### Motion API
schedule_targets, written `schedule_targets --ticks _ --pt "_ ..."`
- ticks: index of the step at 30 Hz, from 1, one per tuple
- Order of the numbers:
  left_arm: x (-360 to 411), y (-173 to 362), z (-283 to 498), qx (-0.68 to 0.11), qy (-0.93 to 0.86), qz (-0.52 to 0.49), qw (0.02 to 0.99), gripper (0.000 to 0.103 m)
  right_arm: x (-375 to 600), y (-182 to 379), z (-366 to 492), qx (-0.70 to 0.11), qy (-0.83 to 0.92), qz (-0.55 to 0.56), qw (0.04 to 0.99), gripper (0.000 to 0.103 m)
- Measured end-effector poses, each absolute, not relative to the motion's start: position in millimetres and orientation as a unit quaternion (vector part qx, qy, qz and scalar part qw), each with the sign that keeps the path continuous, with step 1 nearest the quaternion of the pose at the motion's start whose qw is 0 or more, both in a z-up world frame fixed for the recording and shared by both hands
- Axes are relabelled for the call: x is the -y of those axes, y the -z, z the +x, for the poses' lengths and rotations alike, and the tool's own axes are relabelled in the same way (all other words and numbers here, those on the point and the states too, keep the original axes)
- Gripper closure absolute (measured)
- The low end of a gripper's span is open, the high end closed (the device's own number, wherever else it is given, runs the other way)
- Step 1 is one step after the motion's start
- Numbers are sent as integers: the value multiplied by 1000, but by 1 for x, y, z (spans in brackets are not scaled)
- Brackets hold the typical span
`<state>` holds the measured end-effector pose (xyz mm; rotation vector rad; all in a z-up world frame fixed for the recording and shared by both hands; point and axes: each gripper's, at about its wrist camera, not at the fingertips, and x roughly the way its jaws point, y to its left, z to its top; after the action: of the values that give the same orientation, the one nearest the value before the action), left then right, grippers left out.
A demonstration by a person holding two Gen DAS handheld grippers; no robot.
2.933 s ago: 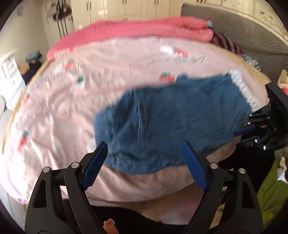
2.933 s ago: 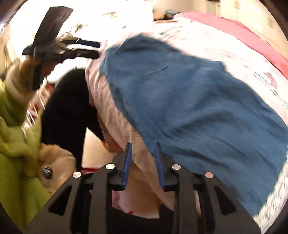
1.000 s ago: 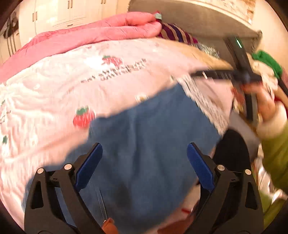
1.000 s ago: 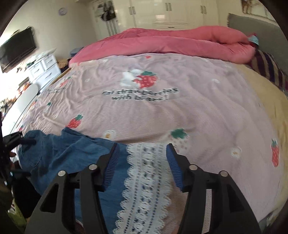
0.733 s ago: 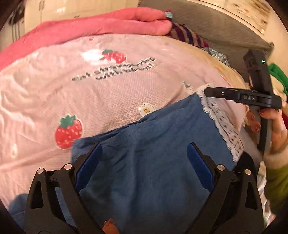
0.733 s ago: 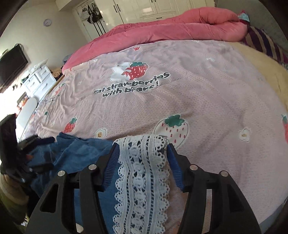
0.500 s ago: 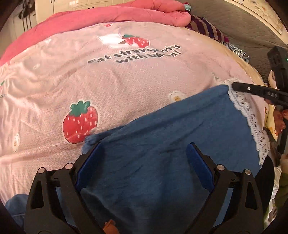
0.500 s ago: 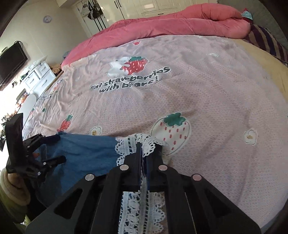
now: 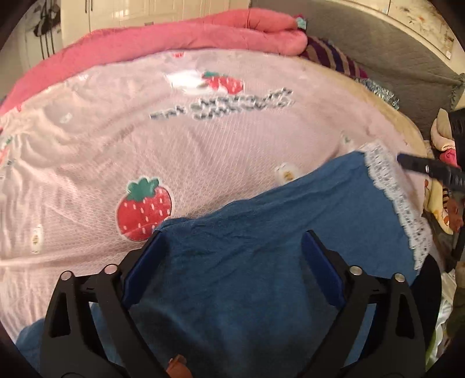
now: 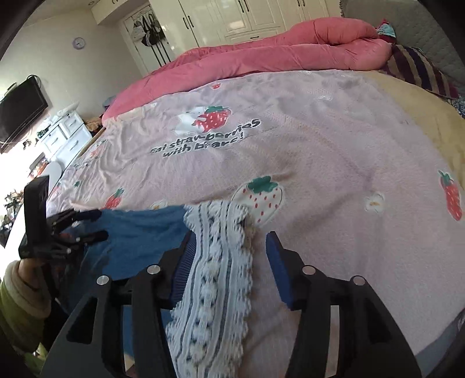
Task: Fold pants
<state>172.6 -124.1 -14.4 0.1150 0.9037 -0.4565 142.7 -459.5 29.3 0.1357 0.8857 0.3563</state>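
Left wrist view: the blue pants [image 9: 261, 261] lie flat on the pink strawberry bedspread [image 9: 116, 151], long axis running from lower left to upper right, with the white lace hem [image 9: 392, 192] at the upper-right end, near the bed's edge. The left gripper [image 9: 232, 261] stands wide open, its blue-padded fingers [image 9: 145, 267] spread above the denim; whether the pads touch the cloth cannot be told. The nearer end of the pants passes under the gripper and out of view. The right gripper [image 9: 430, 168] shows as a dark bar at the right edge, just beside the lace hem. A rolled pink quilt [image 9: 174, 37] lies across the far side of the bed, with a striped pillow [image 9: 334, 58] and a grey headboard [image 9: 392, 52] to its right.

Right wrist view: the lace hem [image 10: 221, 261] points toward the camera and lies between the fingers of the right gripper [image 10: 229, 261], which are parted and released; the lace is just beside the left pad and apart from the right one. The blue pants [image 10: 139, 232] stretch away to the left, where the left gripper [image 10: 87, 226], held in a hand with a cream cuff [image 10: 26, 288], stands open at the far end of the denim. The pink strawberry bedspread [image 10: 319, 145] with printed lettering fills the middle, the rolled pink quilt [image 10: 261, 55] beyond it. White wardrobe doors [image 10: 247, 17], a wall clock [image 10: 78, 43], a television [image 10: 20, 110] and a white dresser [image 10: 64, 133] stand behind
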Motion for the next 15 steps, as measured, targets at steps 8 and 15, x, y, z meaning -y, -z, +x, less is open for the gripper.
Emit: schedule_targets --ticks 8,15 --pt "139 -3 115 -396 218 85 888 10 435 -27 85 -437 -201 20 877 52" --pt "94 5 73 -404 161 89 896 10 393 -23 57 -440 -253 -21 861 52"
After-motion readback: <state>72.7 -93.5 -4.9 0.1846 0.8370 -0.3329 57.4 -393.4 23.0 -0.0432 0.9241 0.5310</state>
